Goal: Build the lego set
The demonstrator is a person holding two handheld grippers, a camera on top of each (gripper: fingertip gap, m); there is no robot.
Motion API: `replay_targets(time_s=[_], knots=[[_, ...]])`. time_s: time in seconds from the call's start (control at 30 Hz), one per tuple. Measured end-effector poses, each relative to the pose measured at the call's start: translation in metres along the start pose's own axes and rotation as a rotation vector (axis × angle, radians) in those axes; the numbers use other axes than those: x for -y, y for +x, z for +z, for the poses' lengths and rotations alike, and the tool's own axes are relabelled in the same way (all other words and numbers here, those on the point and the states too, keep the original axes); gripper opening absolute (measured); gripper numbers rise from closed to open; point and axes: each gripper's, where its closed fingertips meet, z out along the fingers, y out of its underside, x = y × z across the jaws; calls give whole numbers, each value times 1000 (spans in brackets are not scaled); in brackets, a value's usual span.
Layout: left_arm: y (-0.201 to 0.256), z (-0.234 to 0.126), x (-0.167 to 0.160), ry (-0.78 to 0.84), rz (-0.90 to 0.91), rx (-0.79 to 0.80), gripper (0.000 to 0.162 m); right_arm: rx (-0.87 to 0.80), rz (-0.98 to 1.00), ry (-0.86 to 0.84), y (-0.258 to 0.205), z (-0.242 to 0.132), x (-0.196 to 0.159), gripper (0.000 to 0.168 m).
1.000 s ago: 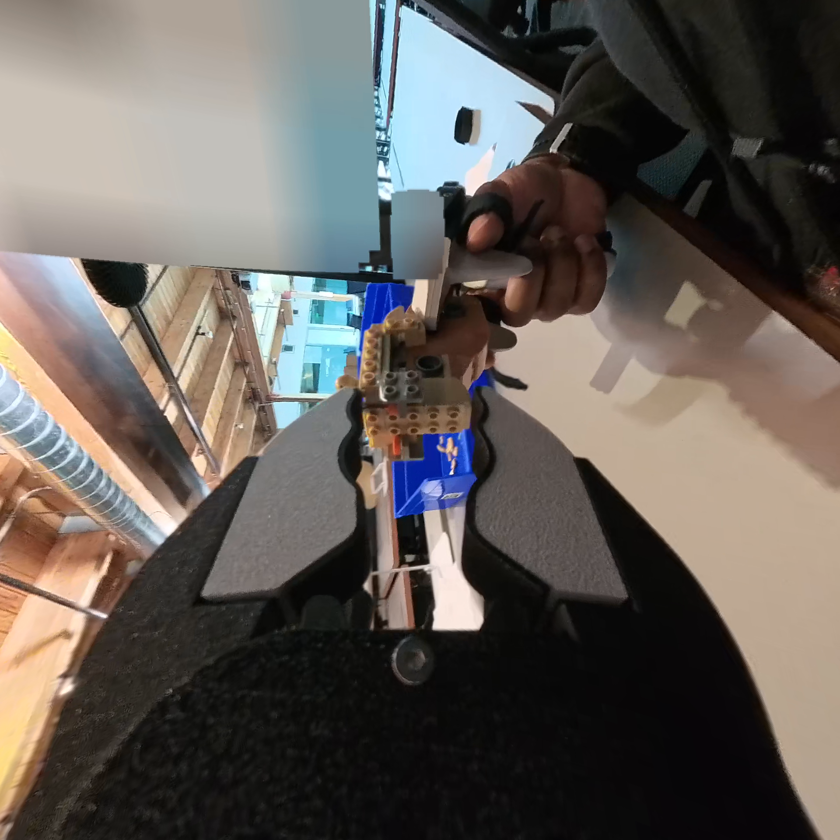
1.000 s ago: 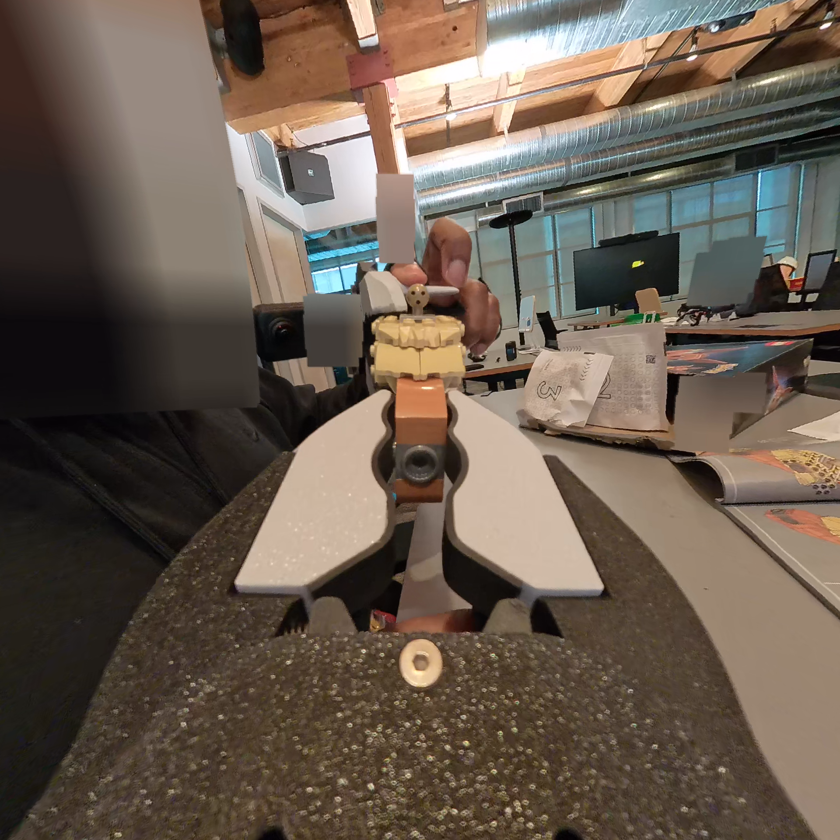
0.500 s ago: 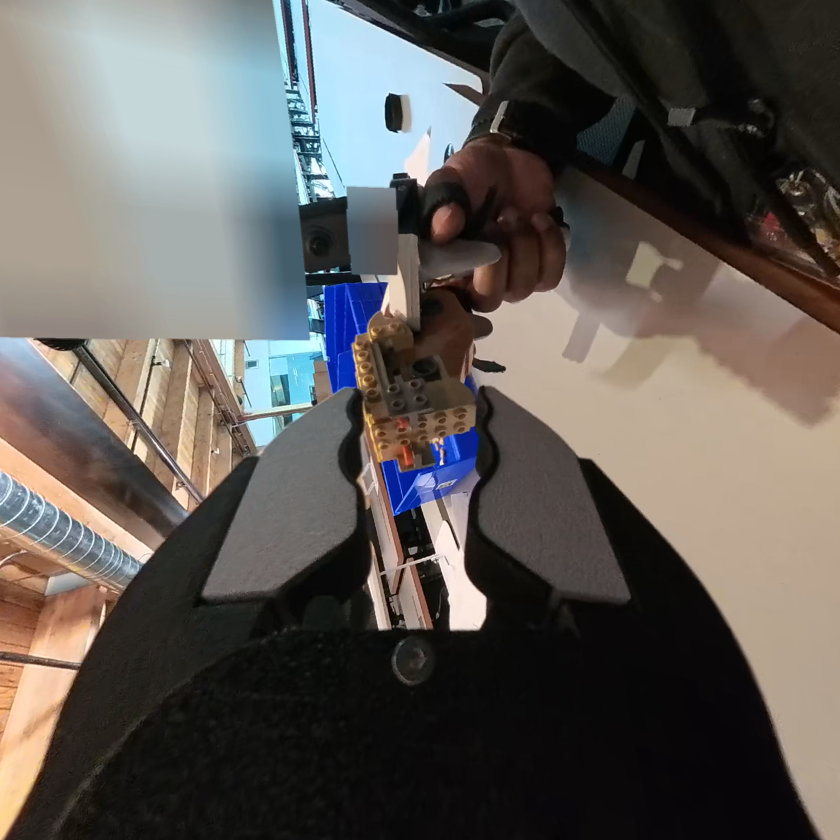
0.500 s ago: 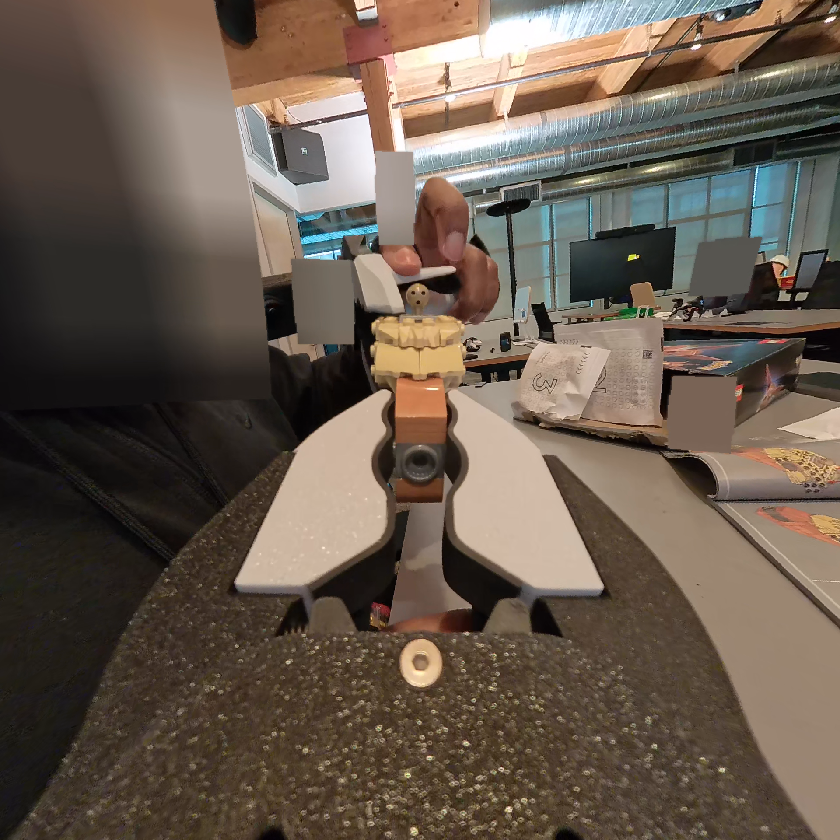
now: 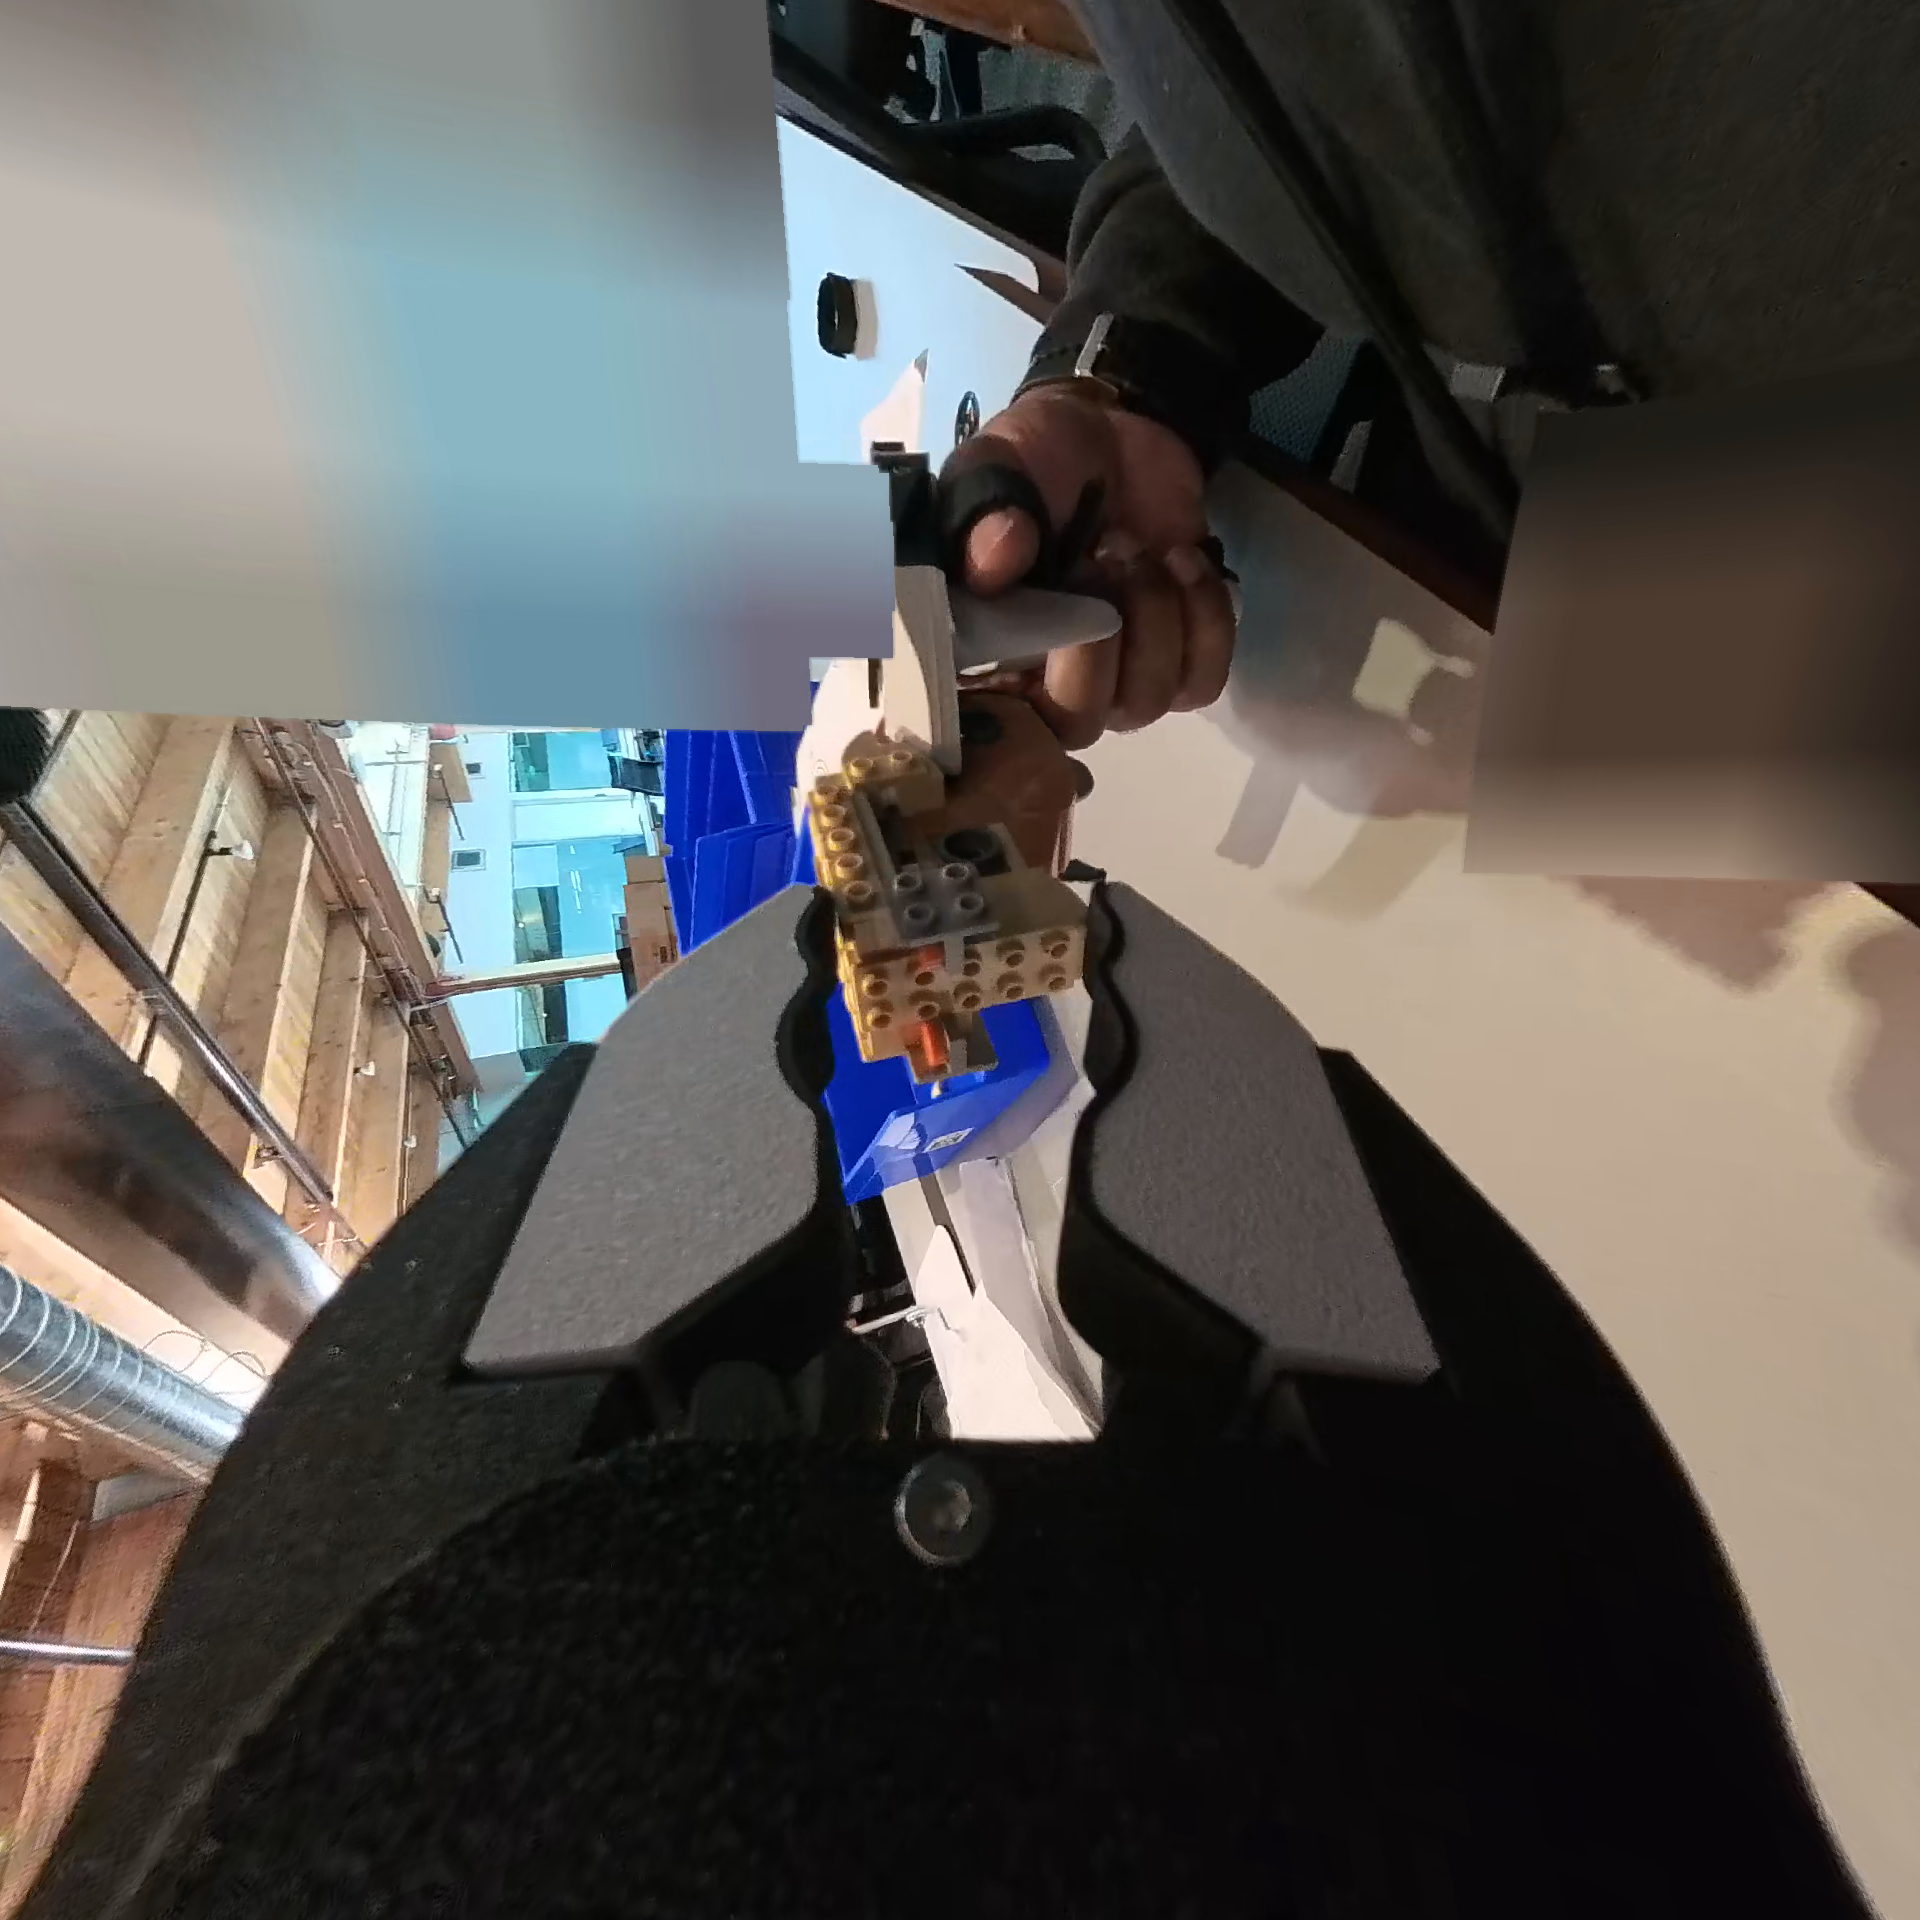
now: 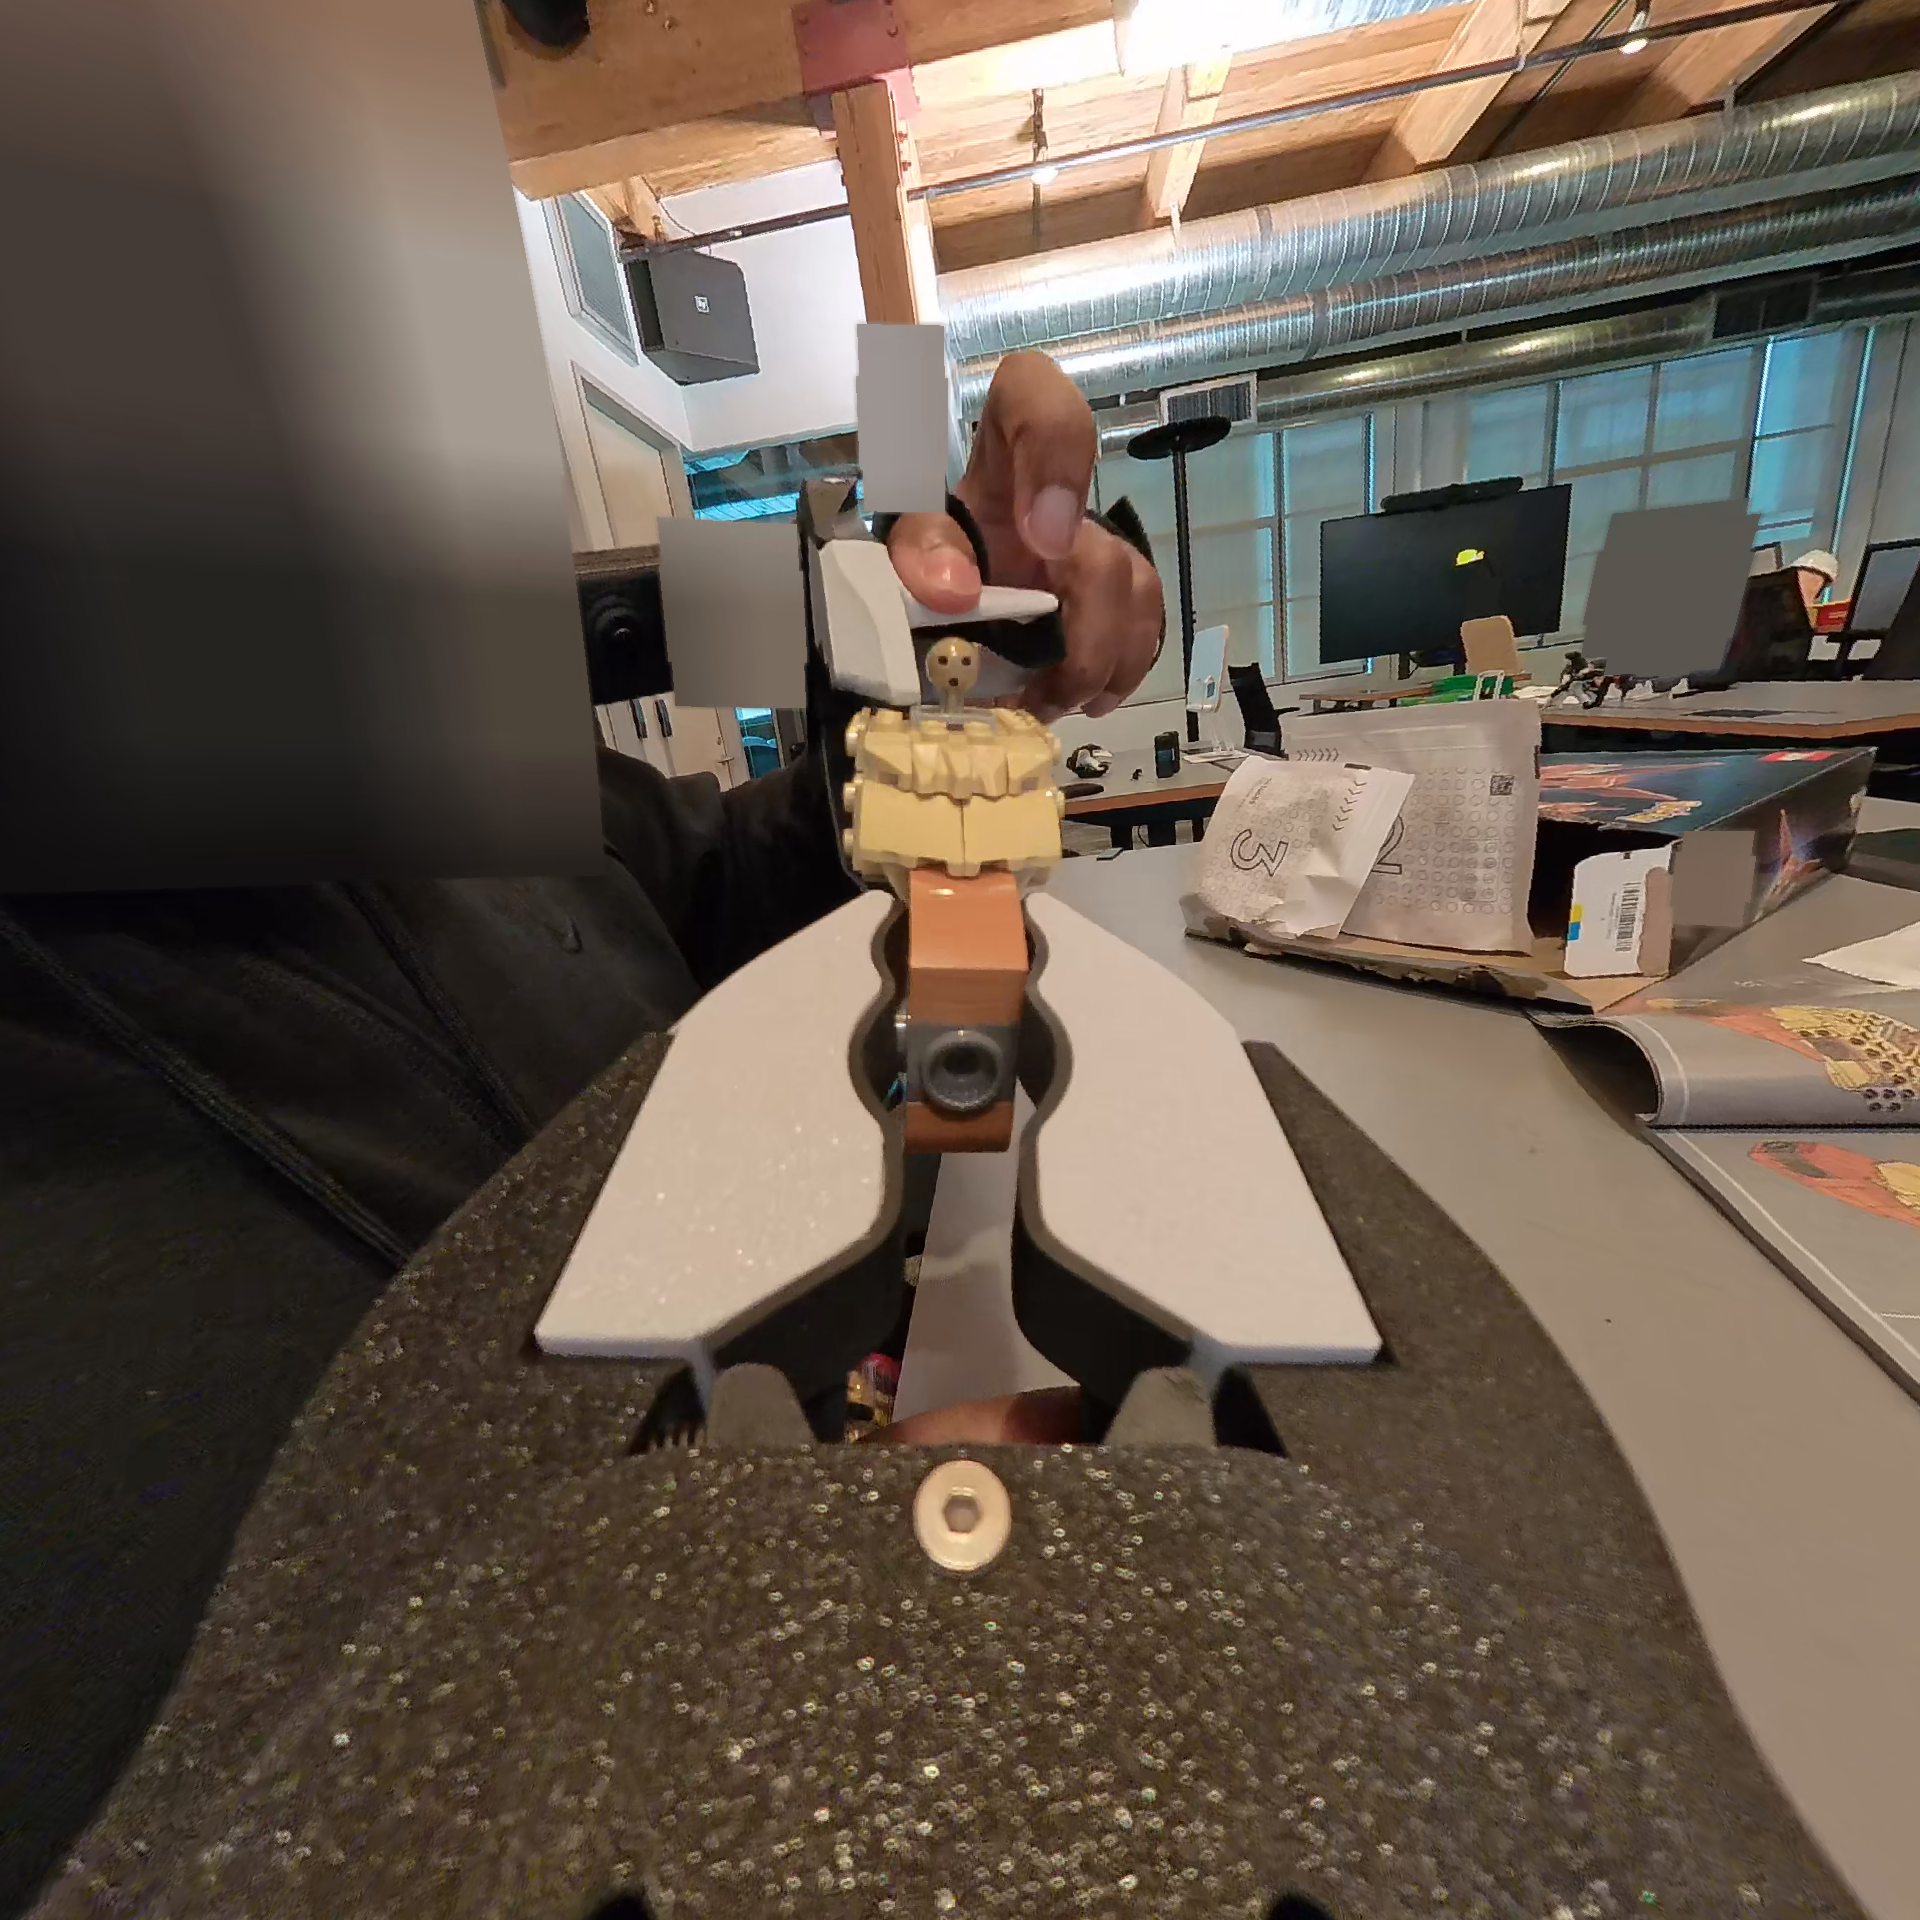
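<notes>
Between both sets of tongs hangs the lego model (image 6: 954,821), above the table (image 6: 1558,1195): right gripper (image 6: 958,1023) clamped on its brown stem, left gripper (image 5: 951,961) pinching its tan studded end, long axis running gripper to gripper.

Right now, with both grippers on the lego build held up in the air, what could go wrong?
1. The left gripper clamps only the tan studded block near its fingertips; twisting might pop it free.
2. The right gripper pinches the brown brick while the tan spiked section and small round head piece stick out unsupported; pushing could snap them off.
3. The build is above the grey table, so anything loosened may drop.
</notes>
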Motion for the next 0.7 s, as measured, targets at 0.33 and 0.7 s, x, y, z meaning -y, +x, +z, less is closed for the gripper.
replay_targets(time_s=[0.33,0.7], knots=[[2,0,1,0,1,-16,46,0,0,-14,0,0,-2,18],[-10,0,-6,2,-57,115,54,6,2,53,-1,-3,9,18]])
